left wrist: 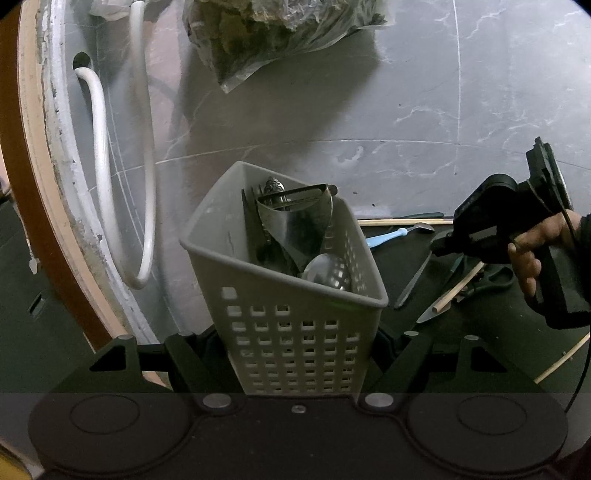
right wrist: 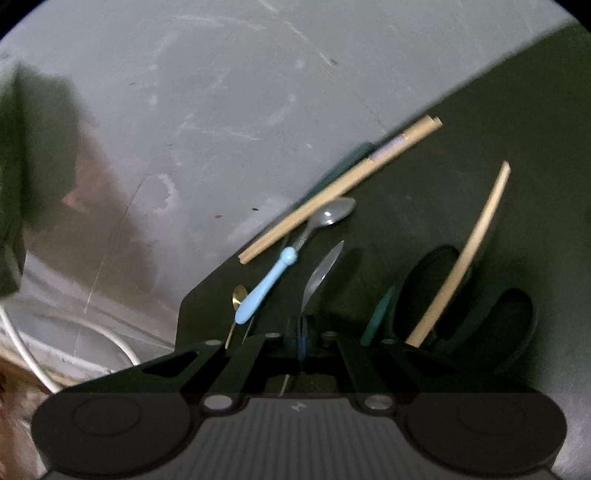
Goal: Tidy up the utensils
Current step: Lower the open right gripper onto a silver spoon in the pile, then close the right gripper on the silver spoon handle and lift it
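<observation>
My left gripper (left wrist: pixel 301 343) is shut on a grey perforated utensil basket (left wrist: pixel 295 332), its fingers pressing on both sides. Inside stand a metal grater (left wrist: pixel 295 221), a spoon (left wrist: pixel 323 271) and other dark utensils. My right gripper (right wrist: pixel 303 325) is shut on a silver knife (right wrist: pixel 321 273), whose blade points forward over the black mat (right wrist: pixel 480 147). In the left wrist view the right gripper (left wrist: pixel 439 247) hovers to the right of the basket, held by a hand (left wrist: pixel 532 254), with the knife (left wrist: pixel 412 282) hanging from it. A blue-handled spoon (right wrist: pixel 258 291) and a pair of chopsticks (right wrist: pixel 343 188) lie on the mat.
Also on the mat are a single chopstick (right wrist: pixel 465 254), dark-handled scissors (right wrist: pixel 461 295) and a small gold spoon (right wrist: pixel 238 295). A white hose (left wrist: pixel 99 147) loops at the left beside a wooden edge (left wrist: pixel 22 184). A plastic bag (left wrist: pixel 277 33) lies on the grey marble surface behind the basket.
</observation>
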The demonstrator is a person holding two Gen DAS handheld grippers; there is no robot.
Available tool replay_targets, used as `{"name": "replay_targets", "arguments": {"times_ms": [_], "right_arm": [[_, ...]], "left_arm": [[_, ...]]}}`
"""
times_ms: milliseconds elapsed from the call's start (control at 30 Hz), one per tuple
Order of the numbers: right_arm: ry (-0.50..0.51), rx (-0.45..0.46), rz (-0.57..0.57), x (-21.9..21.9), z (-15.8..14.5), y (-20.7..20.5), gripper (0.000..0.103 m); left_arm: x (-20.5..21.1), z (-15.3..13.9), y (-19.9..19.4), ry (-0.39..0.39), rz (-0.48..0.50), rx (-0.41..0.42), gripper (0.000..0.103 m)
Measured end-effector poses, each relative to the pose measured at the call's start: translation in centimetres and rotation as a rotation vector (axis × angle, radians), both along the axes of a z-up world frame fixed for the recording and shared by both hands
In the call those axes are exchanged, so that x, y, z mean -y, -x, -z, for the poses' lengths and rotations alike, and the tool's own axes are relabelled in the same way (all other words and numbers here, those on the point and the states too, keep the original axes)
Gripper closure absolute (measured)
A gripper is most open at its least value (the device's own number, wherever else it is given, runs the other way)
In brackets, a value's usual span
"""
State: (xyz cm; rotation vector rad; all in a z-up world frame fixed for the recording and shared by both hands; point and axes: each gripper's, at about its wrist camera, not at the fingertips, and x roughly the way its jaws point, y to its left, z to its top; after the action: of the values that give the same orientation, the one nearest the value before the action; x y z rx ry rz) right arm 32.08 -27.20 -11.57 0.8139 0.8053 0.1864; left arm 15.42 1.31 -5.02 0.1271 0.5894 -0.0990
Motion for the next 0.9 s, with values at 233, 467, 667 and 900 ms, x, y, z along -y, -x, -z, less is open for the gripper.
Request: {"name": "replay_targets", "arguments": {"times_ms": [233,467,667,900], "right_arm": [[0.093,0.116,-0.046,-1.1,-1.9,1.2,0.103],[0.123,0.181,-0.065,-1.7,-3.0,1.7,0.103],[0.154,0.273,-0.091,-2.0,-4.5,2.8,0.103],[0.216,0.427,-0.139,-2.9,-7.7,4.5,0.103]], "left_arm": [[0.0,0.1,0.0,0.0,0.008,0.004,0.026],[0.0,0.1,-0.1,0.0,0.013,0.005,0.026],[0.1,0.1,-0.2,-0.001,0.017,0.006,0.026],[0.1,0.1,-0.2,0.0,0.018,0.006,0.026]]}}
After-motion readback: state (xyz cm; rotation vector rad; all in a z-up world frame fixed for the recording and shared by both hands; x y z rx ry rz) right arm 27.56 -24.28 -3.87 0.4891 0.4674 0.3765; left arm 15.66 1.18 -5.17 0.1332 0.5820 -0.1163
